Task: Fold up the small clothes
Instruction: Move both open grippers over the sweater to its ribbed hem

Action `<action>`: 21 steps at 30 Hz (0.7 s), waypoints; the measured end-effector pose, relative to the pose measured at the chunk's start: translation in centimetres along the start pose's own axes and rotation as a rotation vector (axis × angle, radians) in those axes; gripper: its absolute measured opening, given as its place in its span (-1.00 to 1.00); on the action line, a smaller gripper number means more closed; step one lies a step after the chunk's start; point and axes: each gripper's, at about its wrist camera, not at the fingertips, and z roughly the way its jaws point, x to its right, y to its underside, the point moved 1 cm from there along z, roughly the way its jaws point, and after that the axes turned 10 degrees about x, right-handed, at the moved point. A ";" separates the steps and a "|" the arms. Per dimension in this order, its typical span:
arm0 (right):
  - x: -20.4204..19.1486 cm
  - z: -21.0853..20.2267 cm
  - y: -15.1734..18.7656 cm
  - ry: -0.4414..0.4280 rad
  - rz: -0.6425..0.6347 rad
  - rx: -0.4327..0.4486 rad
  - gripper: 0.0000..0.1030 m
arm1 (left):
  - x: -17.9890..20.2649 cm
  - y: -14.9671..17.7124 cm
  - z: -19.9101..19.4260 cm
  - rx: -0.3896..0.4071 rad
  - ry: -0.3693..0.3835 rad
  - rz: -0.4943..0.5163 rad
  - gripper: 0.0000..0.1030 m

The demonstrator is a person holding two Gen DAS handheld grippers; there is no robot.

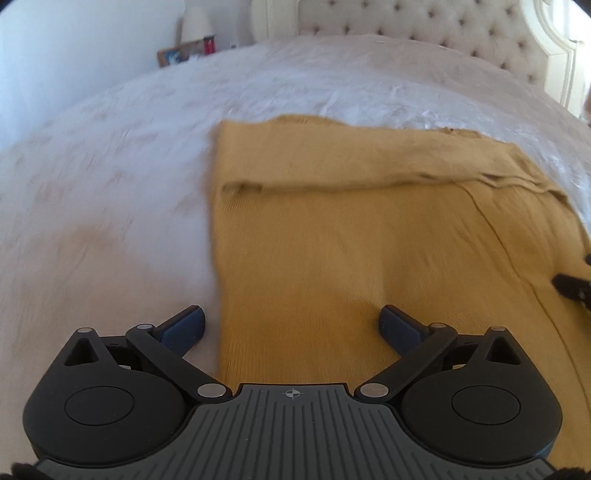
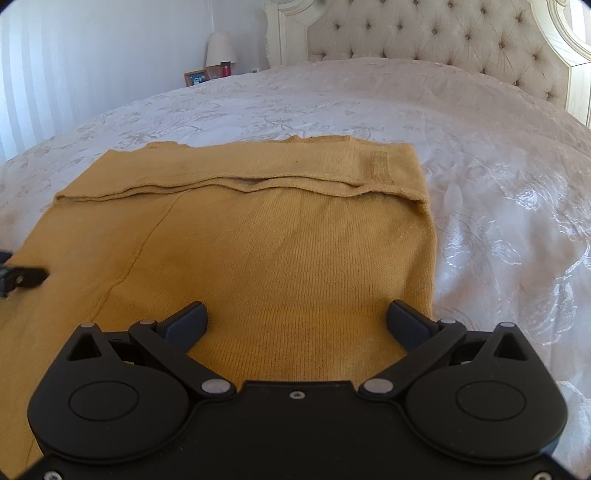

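A mustard-yellow knit garment lies flat on the bed, its far part folded over into a band; it also shows in the right wrist view. My left gripper is open and empty, just above the garment's near left edge, its left finger over the bedspread. My right gripper is open and empty, over the garment's near right part. The right gripper's tip shows at the left view's right edge, and the left gripper's tip shows at the right view's left edge.
The white floral bedspread surrounds the garment. A tufted headboard stands at the far end. A nightstand at the far left holds a lamp, a picture frame and a red bottle.
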 end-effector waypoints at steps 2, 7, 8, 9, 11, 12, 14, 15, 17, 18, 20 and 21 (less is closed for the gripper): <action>0.2 -0.7 0.1 -0.016 -0.014 -0.018 1.00 | 0.2 1.1 -1.6 -0.018 0.006 0.026 1.00; 1.3 -3.5 0.7 -0.048 0.019 -0.104 0.99 | 0.4 3.3 -5.0 -0.085 0.035 0.021 0.99; 1.4 -4.3 1.0 -0.055 0.008 -0.119 0.98 | 0.3 3.7 -5.6 -0.092 0.039 0.014 0.99; 1.1 -5.1 1.3 -0.062 -0.011 -0.134 0.98 | 0.3 4.2 -6.2 -0.098 0.045 0.008 0.99; 0.7 -6.9 2.1 -0.065 -0.045 -0.163 0.98 | 0.2 5.0 -7.4 -0.107 0.052 -0.001 0.99; 0.6 -7.7 2.5 -0.068 -0.052 -0.178 0.98 | 0.3 5.3 -7.8 -0.114 0.057 -0.004 0.99; 0.7 -9.4 3.2 -0.069 -0.041 -0.203 0.98 | 0.5 6.0 -8.6 -0.122 0.064 0.007 0.99; 0.8 -10.1 3.4 -0.068 -0.026 -0.216 0.98 | 0.7 6.3 -9.0 -0.125 0.063 0.017 0.99; 1.1 -11.5 3.8 -0.067 0.006 -0.242 0.98 | 1.1 7.0 -9.8 -0.130 0.063 0.030 0.99; 1.2 -12.1 4.0 -0.059 0.020 -0.258 0.98 | 1.2 7.2 -10.2 -0.131 0.064 0.032 0.99; 2.0 -13.3 4.5 -0.059 0.059 -0.281 0.98 | 1.3 7.7 -10.8 -0.127 0.065 0.035 0.99; 2.5 -13.9 4.7 -0.061 0.085 -0.286 0.98 | 1.4 7.7 -10.9 -0.125 0.065 0.034 0.99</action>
